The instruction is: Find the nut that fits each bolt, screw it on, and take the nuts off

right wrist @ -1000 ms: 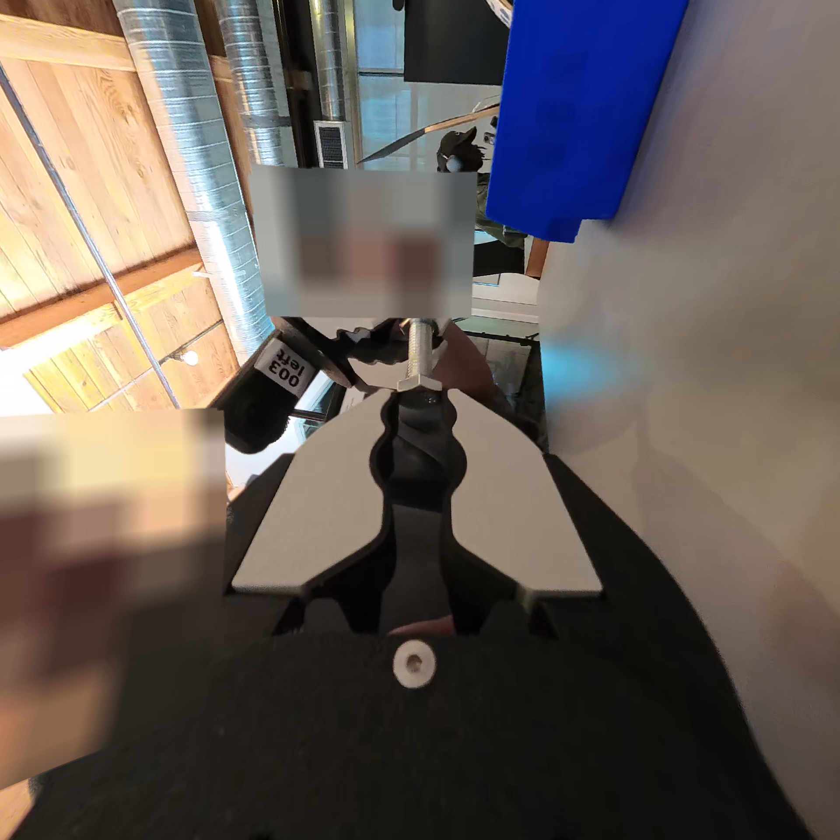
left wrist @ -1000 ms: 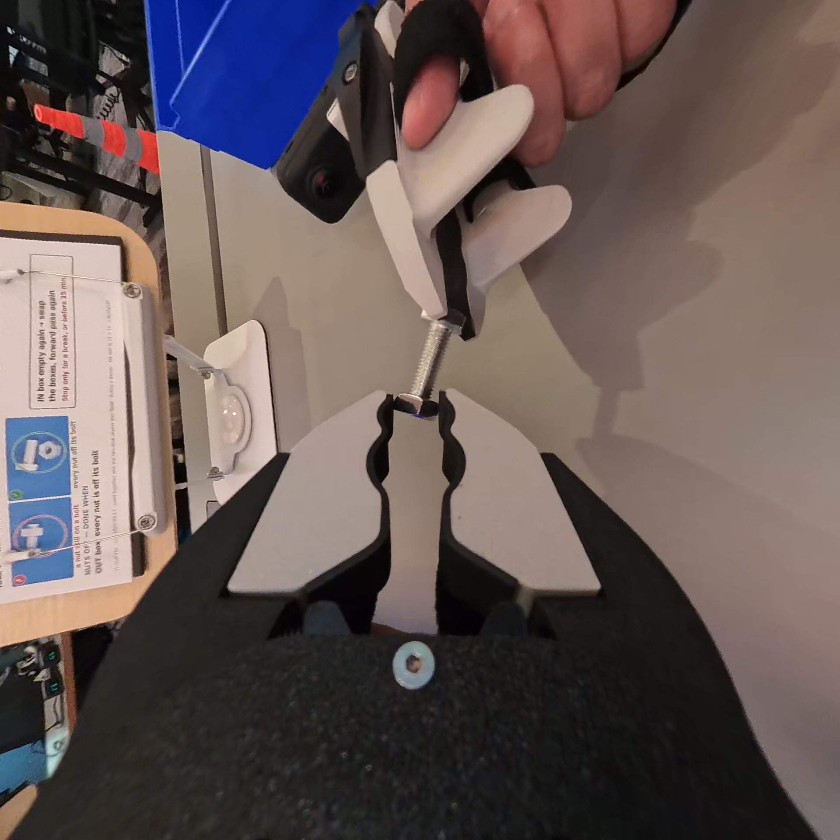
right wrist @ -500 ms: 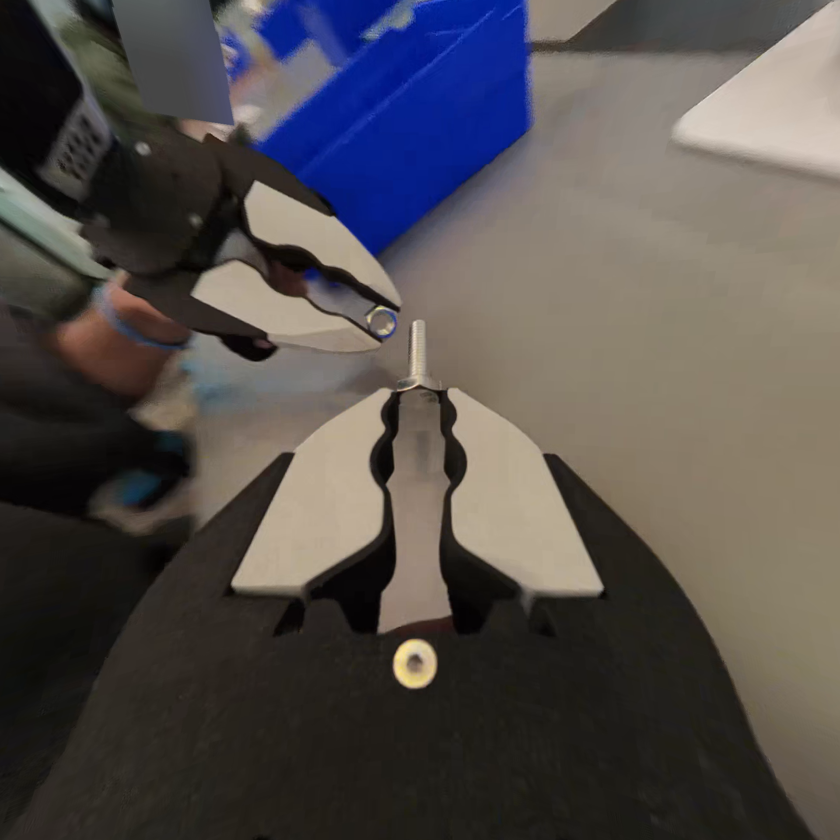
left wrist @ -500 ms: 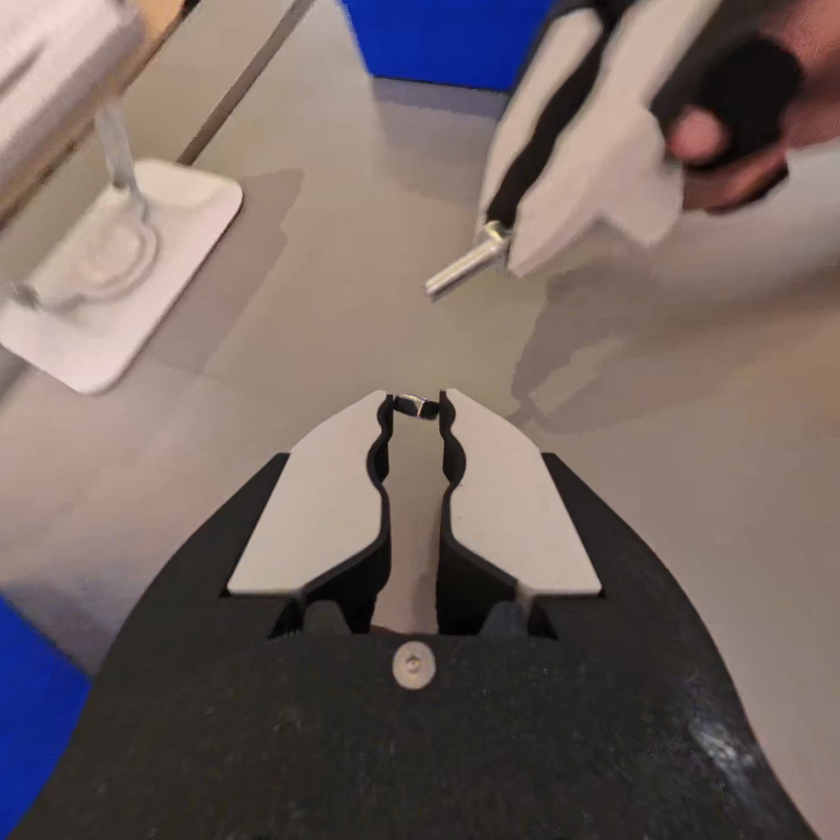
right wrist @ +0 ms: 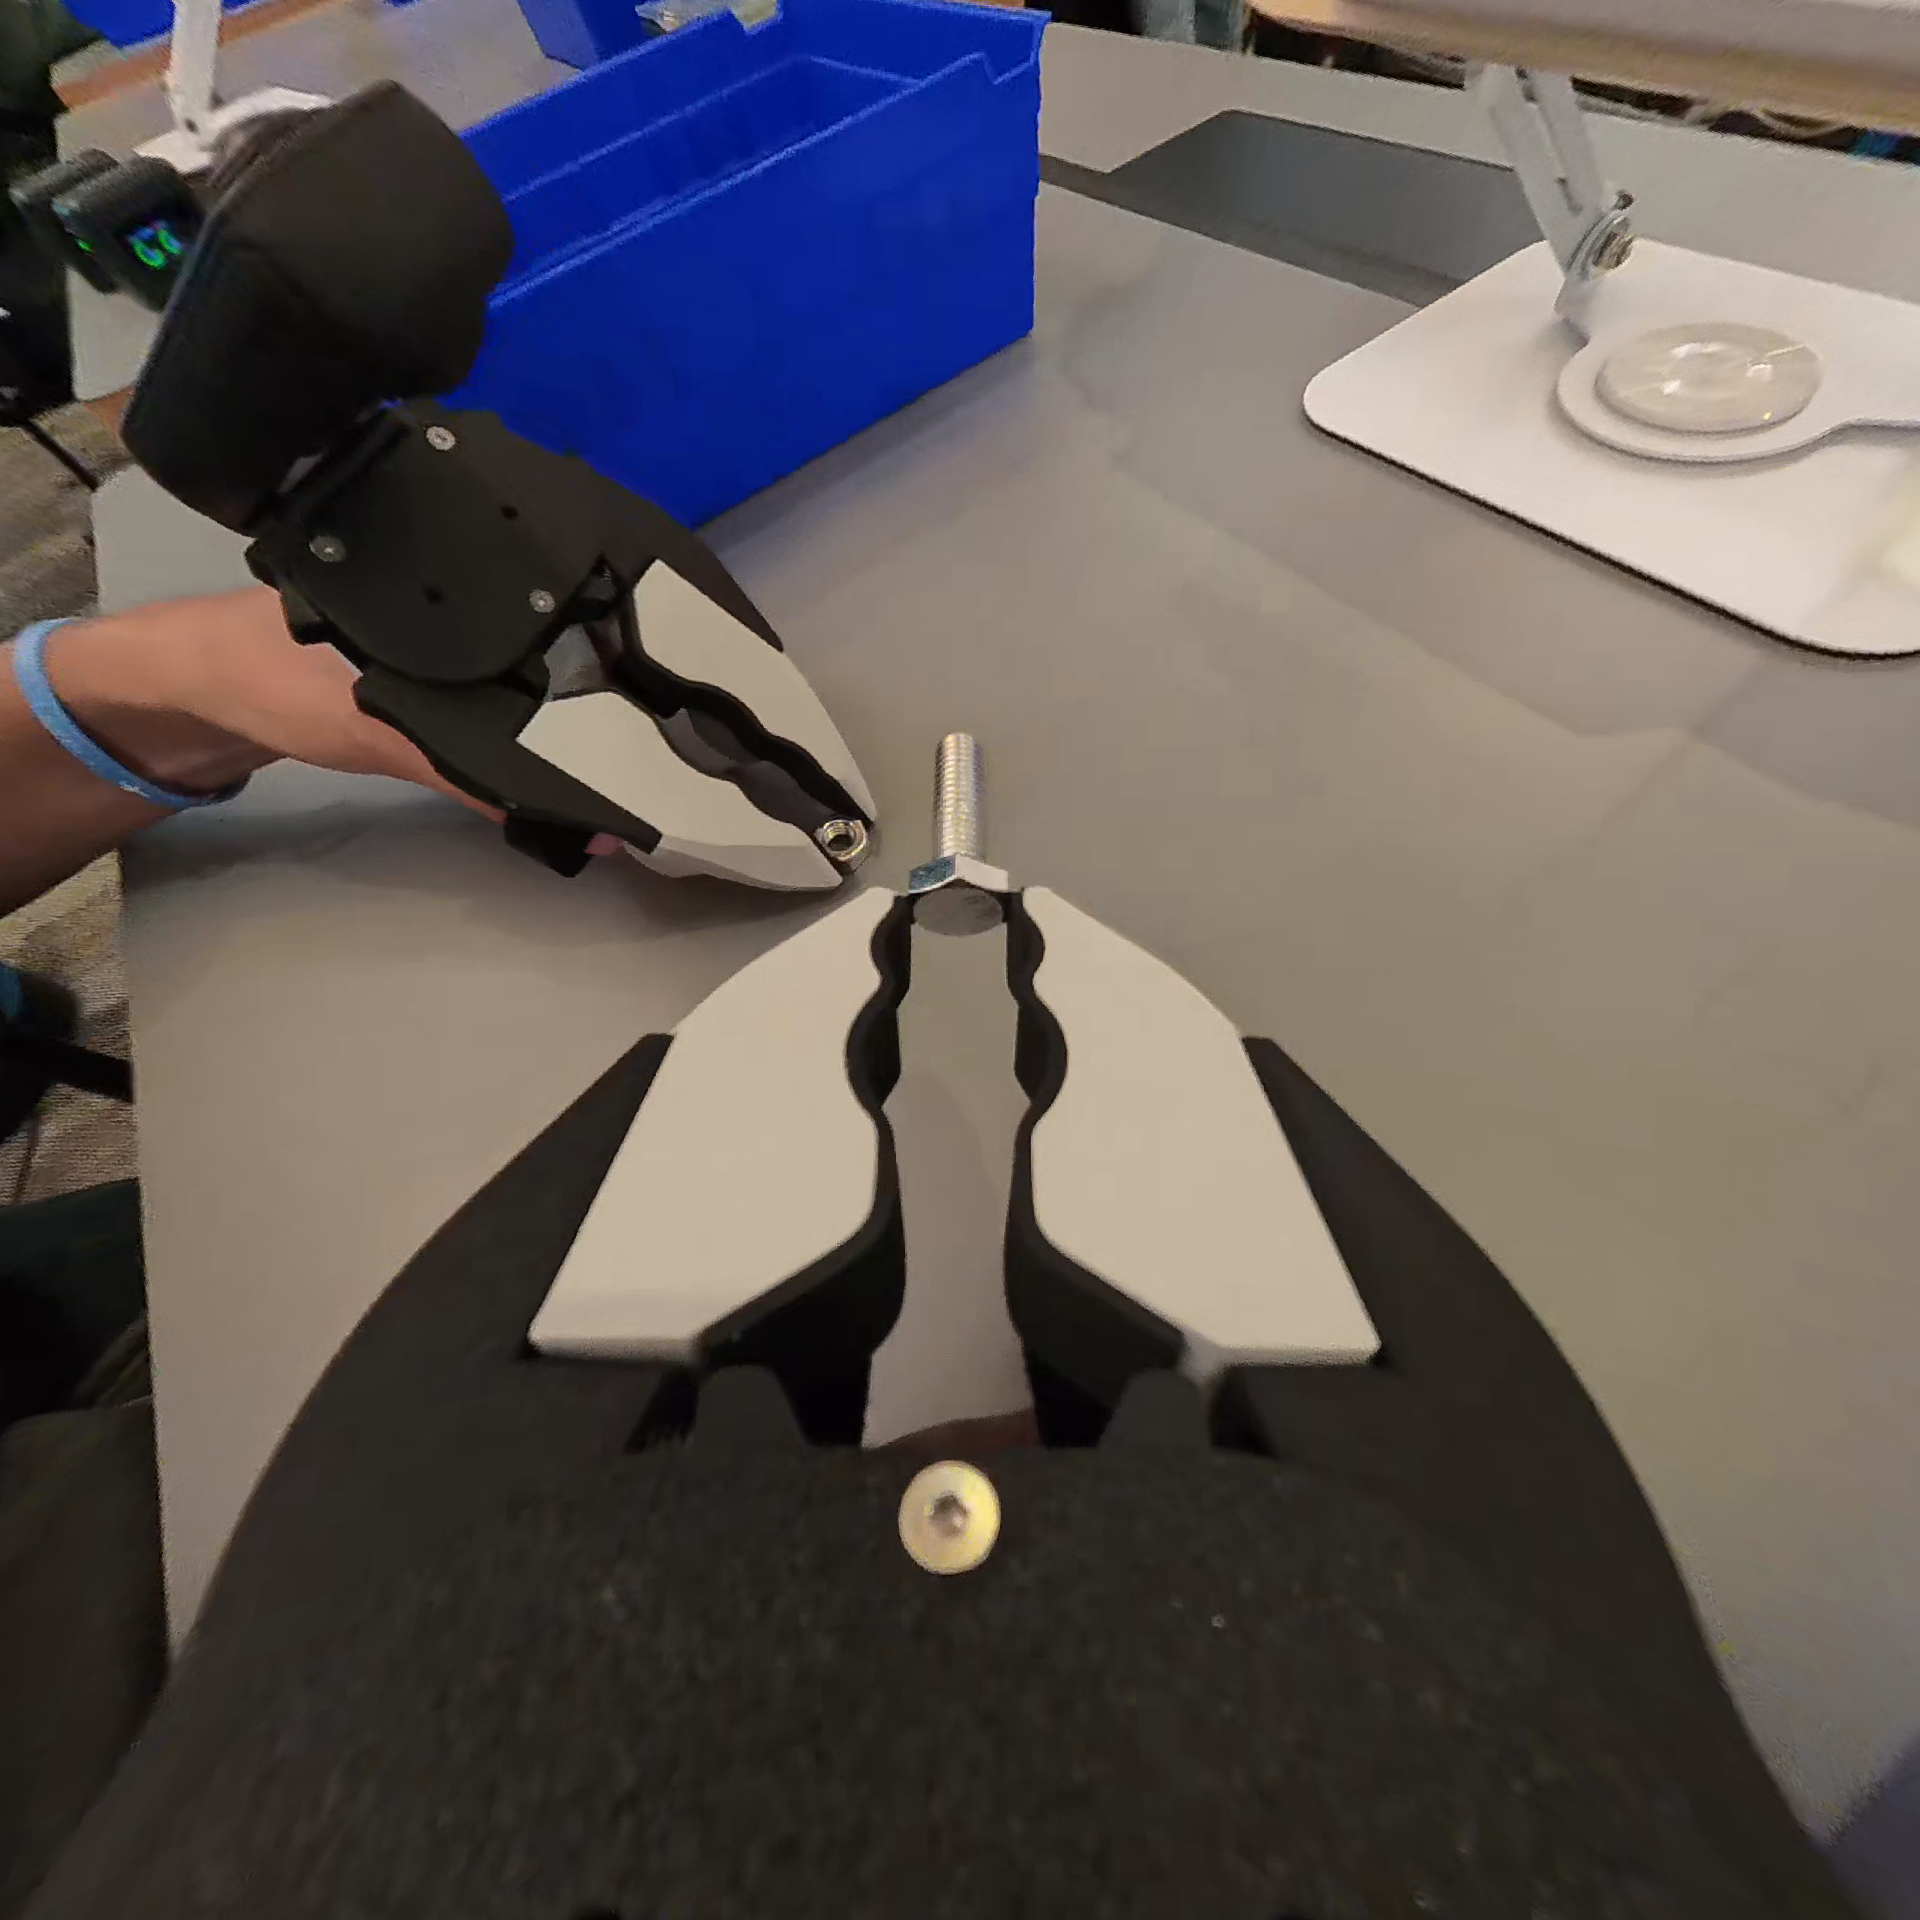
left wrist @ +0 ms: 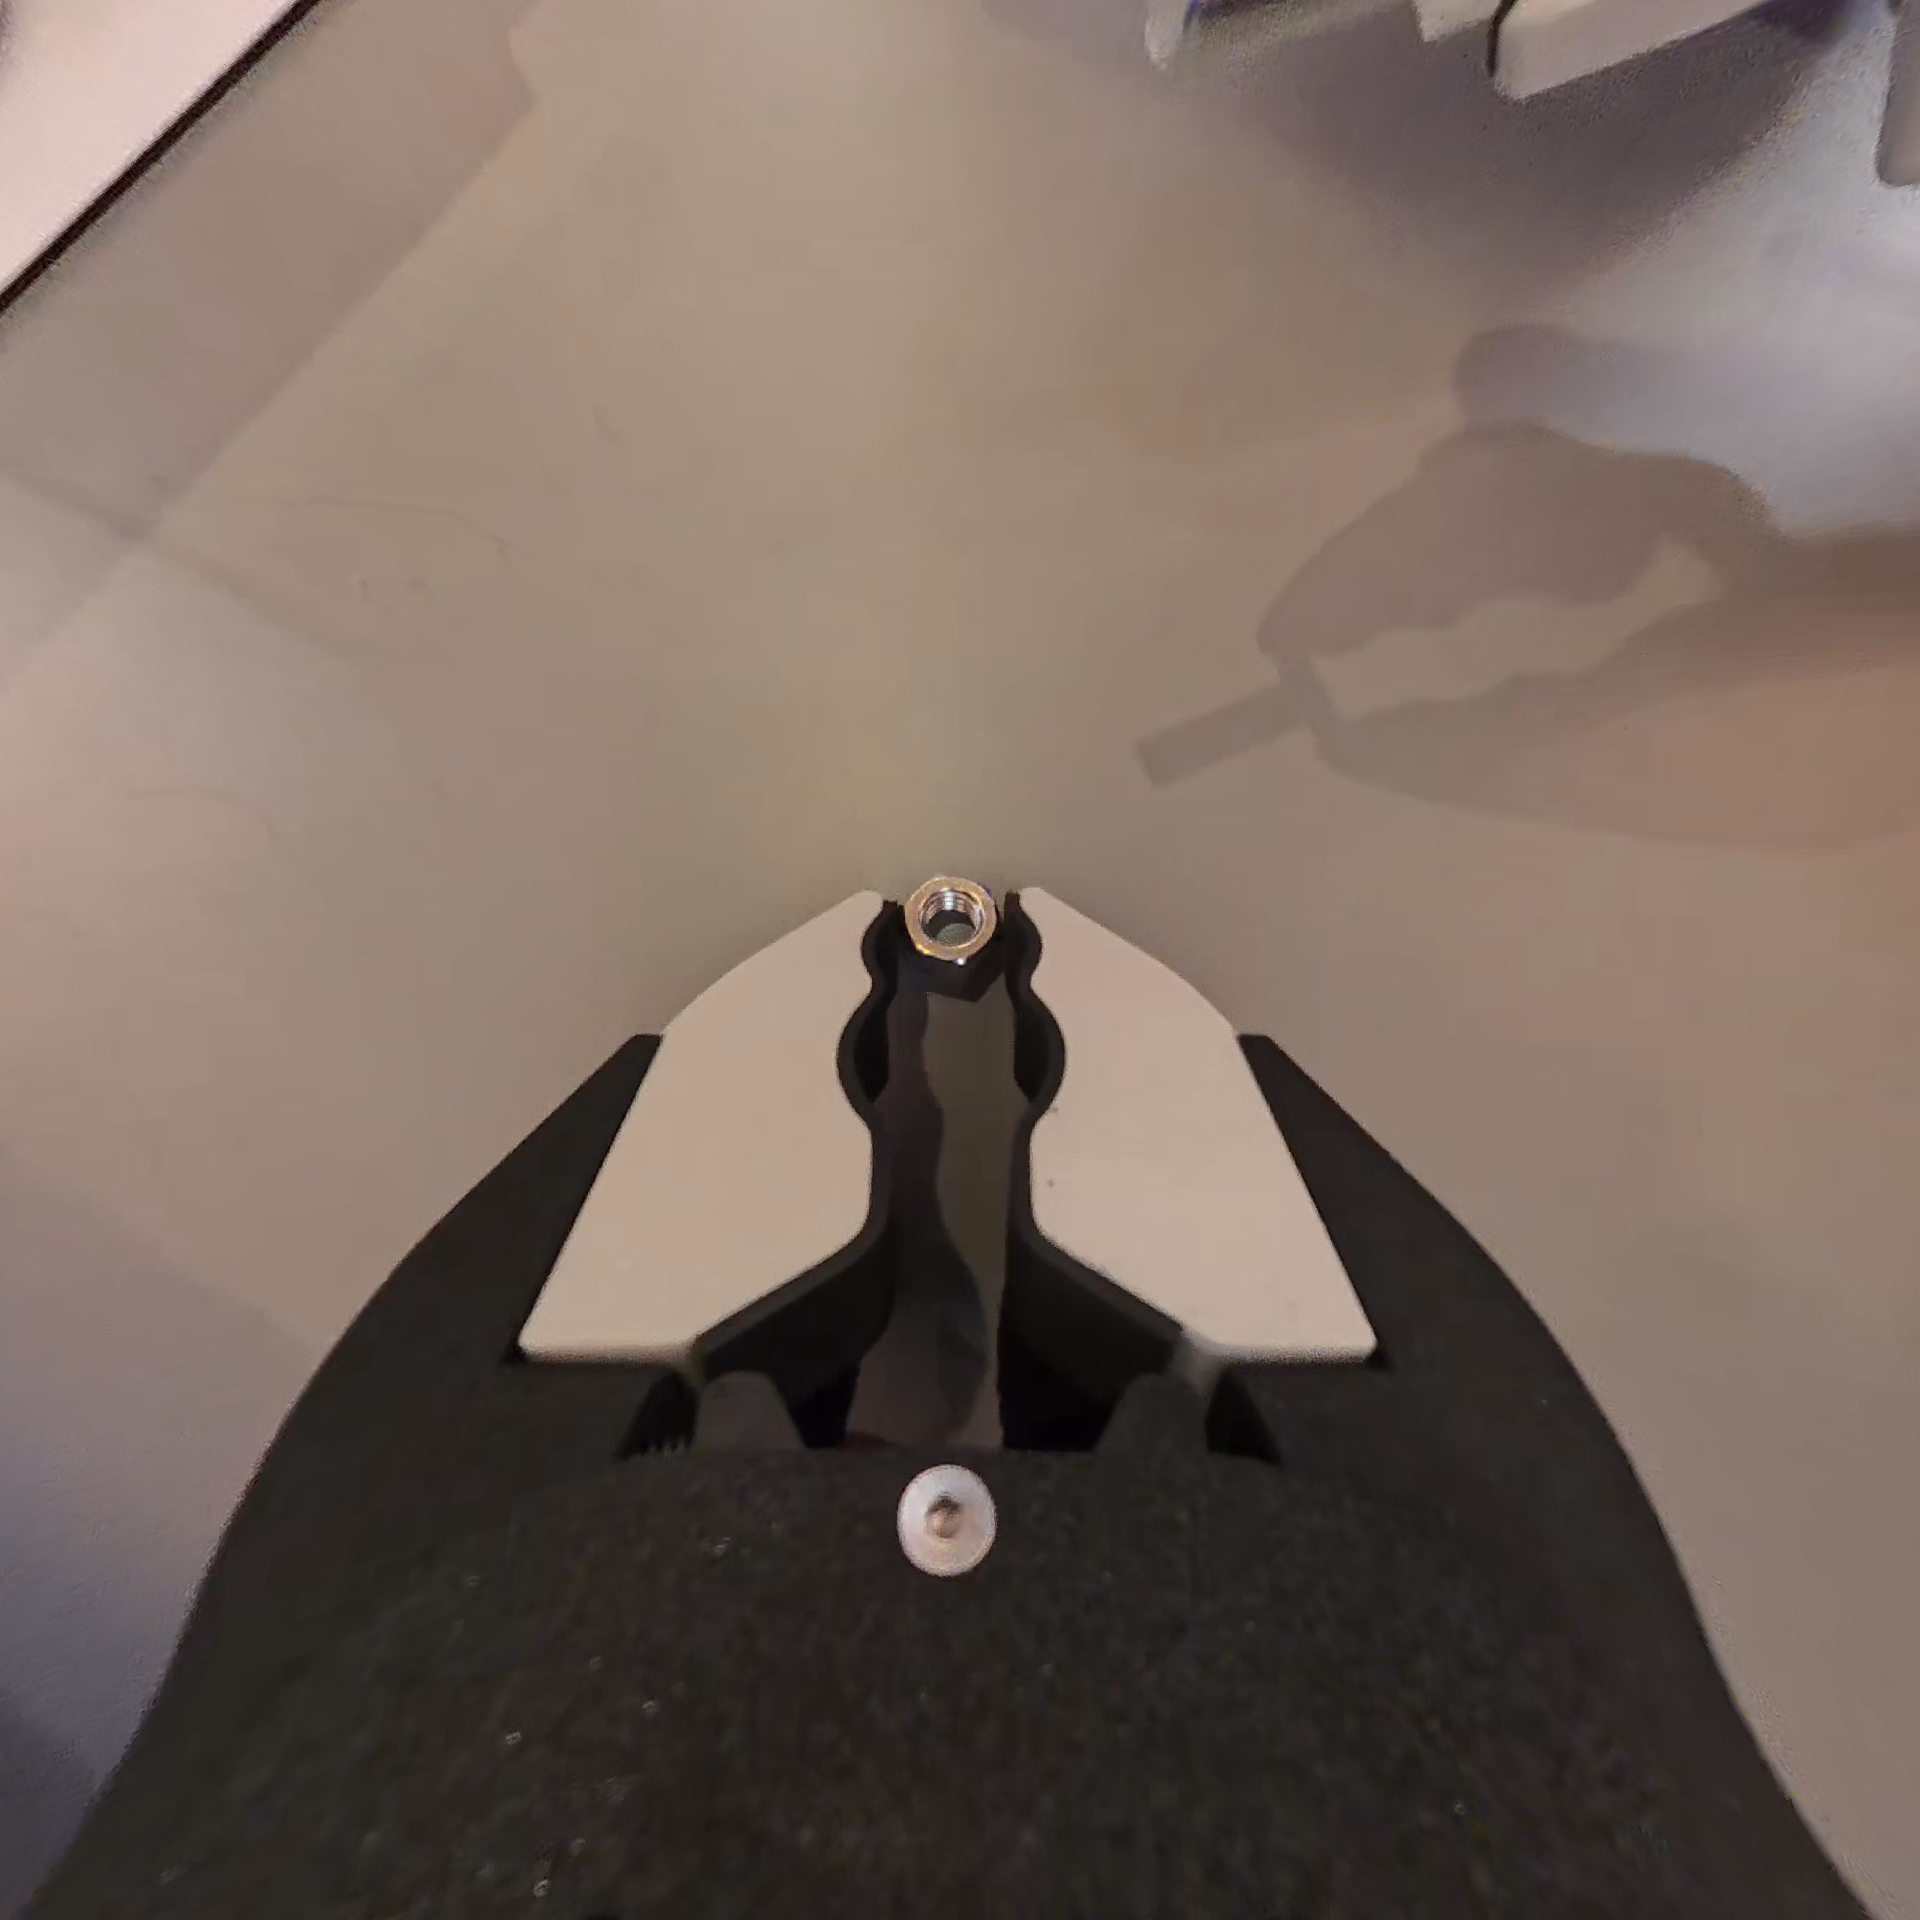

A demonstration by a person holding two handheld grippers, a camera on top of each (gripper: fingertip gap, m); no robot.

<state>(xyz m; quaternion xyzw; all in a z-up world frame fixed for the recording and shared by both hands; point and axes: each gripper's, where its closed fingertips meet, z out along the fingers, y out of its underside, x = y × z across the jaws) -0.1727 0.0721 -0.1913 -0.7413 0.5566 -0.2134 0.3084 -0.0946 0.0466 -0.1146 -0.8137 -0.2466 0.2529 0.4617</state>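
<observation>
While the left claw [left wrist: 951, 914] pinches a small hex nut [left wrist: 951, 923] right at its tips, threaded hole facing up at the camera, the right claw [right wrist: 956, 902] clamps the hex head of a bolt [right wrist: 957, 805], shank poking straight out ahead of the tips. And they're apart now! A second ago that bolt's tip sat in the nut between the left tips; half a second ago the two had already split. Now the left claw [right wrist: 836, 840] lies low over the grey table [right wrist: 1351, 831], just left of the bolt, nut close beside the shank but not touching. Past the left claw sits a blue bin [right wrist: 790, 270]; off to the right of the right claw, a white stand base [right wrist: 1455, 416]. From the left wrist view only the right claw's shadow and the bolt's fall across the table, ahead and right.
</observation>
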